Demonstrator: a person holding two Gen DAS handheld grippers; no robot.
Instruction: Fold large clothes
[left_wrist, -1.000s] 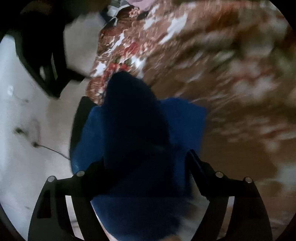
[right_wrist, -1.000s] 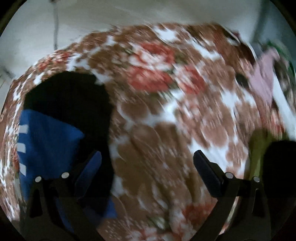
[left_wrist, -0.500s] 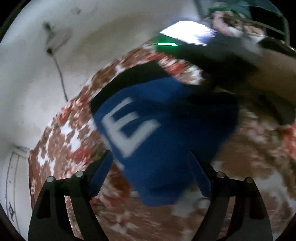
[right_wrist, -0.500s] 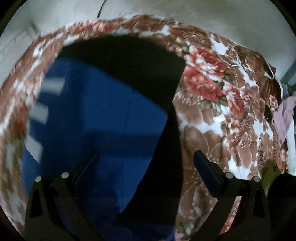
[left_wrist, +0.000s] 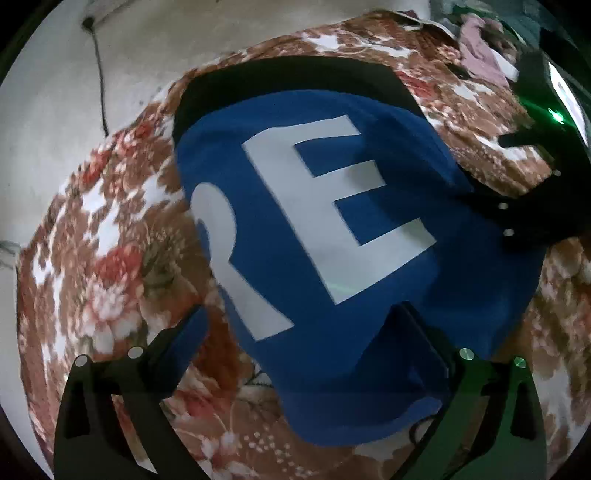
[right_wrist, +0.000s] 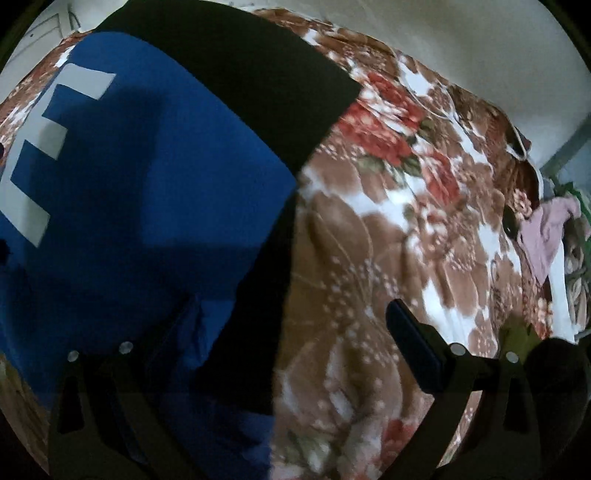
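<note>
A blue garment (left_wrist: 332, 229) with large white letters and black edges lies folded into a rough rectangle on a floral bedspread (left_wrist: 110, 266). My left gripper (left_wrist: 303, 332) is open just above its near edge, fingers apart, holding nothing. The right gripper's body shows at the right edge of the left wrist view (left_wrist: 535, 206). In the right wrist view the same garment (right_wrist: 147, 192) fills the left half, with a black band (right_wrist: 258, 81) along its far side. My right gripper (right_wrist: 291, 332) is open over the garment's right edge, empty.
The floral bedspread (right_wrist: 424, 221) stretches to the right. A pink cloth (right_wrist: 546, 236) and other laundry lie at the far right edge. A white wall (left_wrist: 74, 92) with a dark cable runs behind the bed.
Both grippers have let go of the garment and pulled back. It now lies flat with the letters facing up. The left camera has swung from the floor side toward the bed.
</note>
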